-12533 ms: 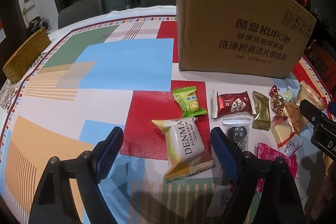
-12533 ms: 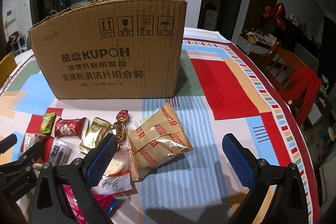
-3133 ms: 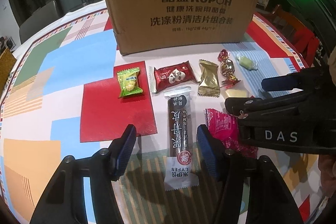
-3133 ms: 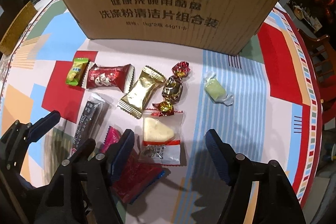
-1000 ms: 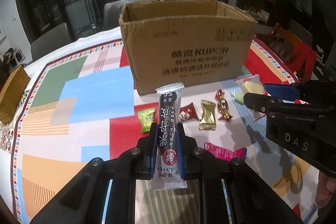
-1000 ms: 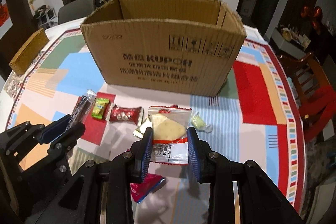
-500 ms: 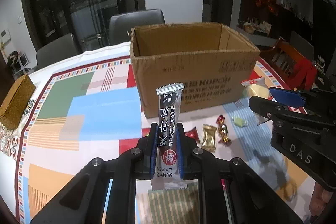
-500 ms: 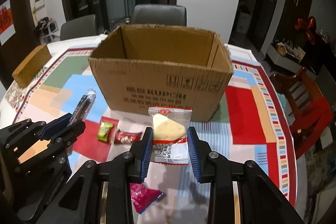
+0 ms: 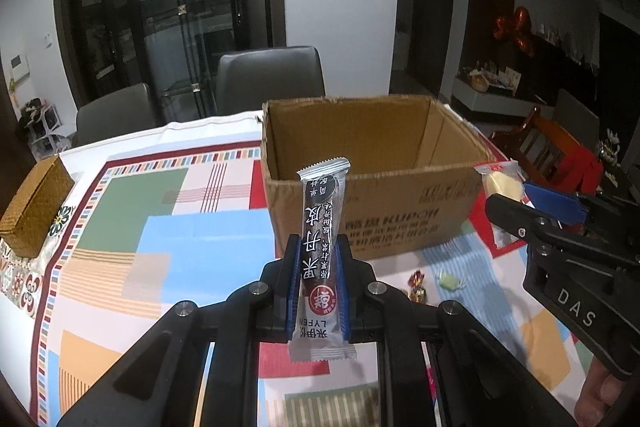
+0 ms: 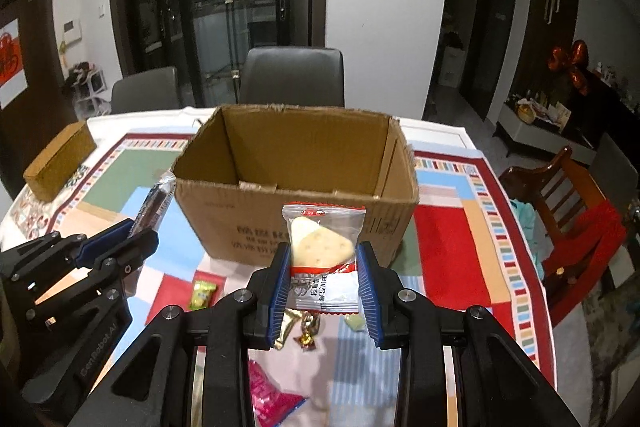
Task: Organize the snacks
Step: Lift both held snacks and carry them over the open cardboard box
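My left gripper (image 9: 318, 267) is shut on a long dark snack bar (image 9: 322, 227) and holds it upright above the table, in front of the open cardboard box (image 9: 376, 219). My right gripper (image 10: 323, 267) is shut on a clear packet with a pale triangular biscuit (image 10: 322, 247), held up before the box (image 10: 296, 195). The right gripper also shows in the left wrist view (image 9: 532, 203), the left gripper in the right wrist view (image 10: 116, 239). The box interior shows bare cardboard walls; its floor is hidden.
Loose snacks lie on the patterned tablecloth (image 9: 160, 239) below: a green candy (image 10: 202, 293), a gold packet (image 10: 290, 323), a red-gold wrapped sweet (image 9: 416, 287), a pale green sweet (image 9: 450, 279), a pink packet (image 10: 268, 403). A woven box (image 9: 34, 207) stands at the left edge. Chairs surround the table.
Both grippers have risen further with their snacks, so I look into the box from higher. Grips are unchanged.
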